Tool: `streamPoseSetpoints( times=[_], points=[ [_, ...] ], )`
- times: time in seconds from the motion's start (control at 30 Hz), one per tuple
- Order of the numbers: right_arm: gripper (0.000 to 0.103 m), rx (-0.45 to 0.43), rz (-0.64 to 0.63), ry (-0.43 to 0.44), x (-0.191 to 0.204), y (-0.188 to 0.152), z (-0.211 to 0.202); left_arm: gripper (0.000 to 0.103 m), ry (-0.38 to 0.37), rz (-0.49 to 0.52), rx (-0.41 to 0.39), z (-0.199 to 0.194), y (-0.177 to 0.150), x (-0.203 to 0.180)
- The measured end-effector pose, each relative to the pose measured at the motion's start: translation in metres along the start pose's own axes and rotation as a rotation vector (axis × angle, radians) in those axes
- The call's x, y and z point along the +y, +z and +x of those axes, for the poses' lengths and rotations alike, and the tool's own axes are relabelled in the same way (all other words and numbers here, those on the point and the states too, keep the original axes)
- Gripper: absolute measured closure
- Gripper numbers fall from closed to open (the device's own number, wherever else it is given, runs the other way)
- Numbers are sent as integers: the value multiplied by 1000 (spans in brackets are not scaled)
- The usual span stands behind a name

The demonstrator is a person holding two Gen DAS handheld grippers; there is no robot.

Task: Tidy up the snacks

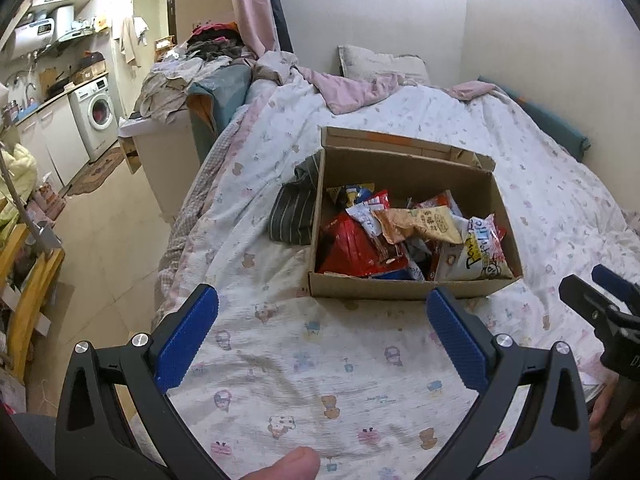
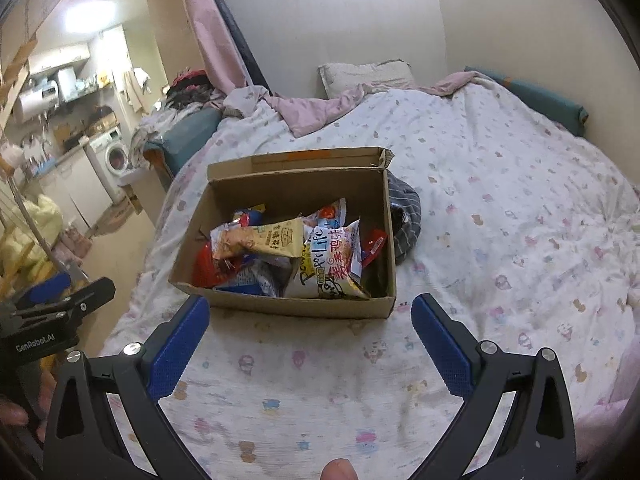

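Observation:
An open cardboard box [image 1: 400,286] sits on the bed, filled with several snack packets: a red one [image 1: 352,246], a tan one [image 1: 420,224] and a white "for Life" one [image 1: 480,252]. It also shows in the right wrist view [image 2: 280,304], with the tan packet [image 2: 264,240] and the white packet [image 2: 332,260] on top. My left gripper [image 1: 322,308] is open and empty, just short of the box's near wall. My right gripper [image 2: 310,316] is open and empty, also just before the box. Each gripper shows in the other's view, the right [image 1: 600,300] and the left [image 2: 60,296].
A dark striped cloth [image 1: 294,208] lies against the box's far side. The bed has a printed white quilt [image 1: 320,380], a pink blanket [image 1: 352,88] and a pillow [image 1: 380,60]. The bed edge drops to the floor [image 1: 104,232] at left. A washing machine [image 1: 98,118] stands beyond.

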State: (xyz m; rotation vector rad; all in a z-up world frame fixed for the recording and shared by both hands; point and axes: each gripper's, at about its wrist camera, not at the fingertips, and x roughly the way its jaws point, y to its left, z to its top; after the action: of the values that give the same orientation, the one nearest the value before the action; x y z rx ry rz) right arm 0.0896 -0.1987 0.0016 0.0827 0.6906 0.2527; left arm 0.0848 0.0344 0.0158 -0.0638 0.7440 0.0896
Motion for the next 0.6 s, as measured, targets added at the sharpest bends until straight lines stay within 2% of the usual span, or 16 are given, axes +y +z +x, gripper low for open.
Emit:
streamPoseSetpoints(
  times=[0.6],
  points=[
    [0,2,9,-15,0,-1,6,0,-2,-17,31,8,-2,-1]
  ],
)
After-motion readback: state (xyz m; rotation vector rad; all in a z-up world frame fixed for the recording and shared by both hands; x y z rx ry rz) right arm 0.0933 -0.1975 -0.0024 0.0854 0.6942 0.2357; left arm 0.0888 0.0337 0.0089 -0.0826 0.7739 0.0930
